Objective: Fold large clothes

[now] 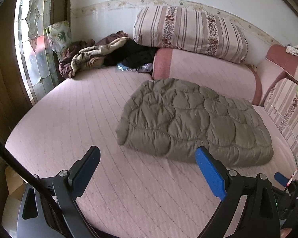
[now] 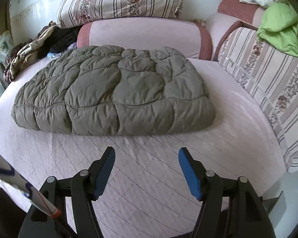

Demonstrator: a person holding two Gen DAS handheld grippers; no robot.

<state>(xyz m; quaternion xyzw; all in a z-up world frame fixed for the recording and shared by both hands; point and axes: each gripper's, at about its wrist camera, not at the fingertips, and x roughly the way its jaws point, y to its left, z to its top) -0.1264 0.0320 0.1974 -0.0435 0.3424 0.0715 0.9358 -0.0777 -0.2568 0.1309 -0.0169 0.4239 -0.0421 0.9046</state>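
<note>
Since the padded jacket [image 2: 113,91] already lies as a thick folded bundle in the middle of the bed [image 2: 149,178], any further fold likely calls for pinching one short edge through all layers and carrying it across evenly. Left gripper [image 1: 147,158]: jaws wide, empty, just short of the bundle. Right gripper [image 2: 147,158]: likewise. Containers: none visible.

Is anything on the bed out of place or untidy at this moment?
The olive quilted coat lies neatly folded. Untidy things: a crumpled blanket heap in the far corner, and a green cloth thrown over the striped cushion.
</note>
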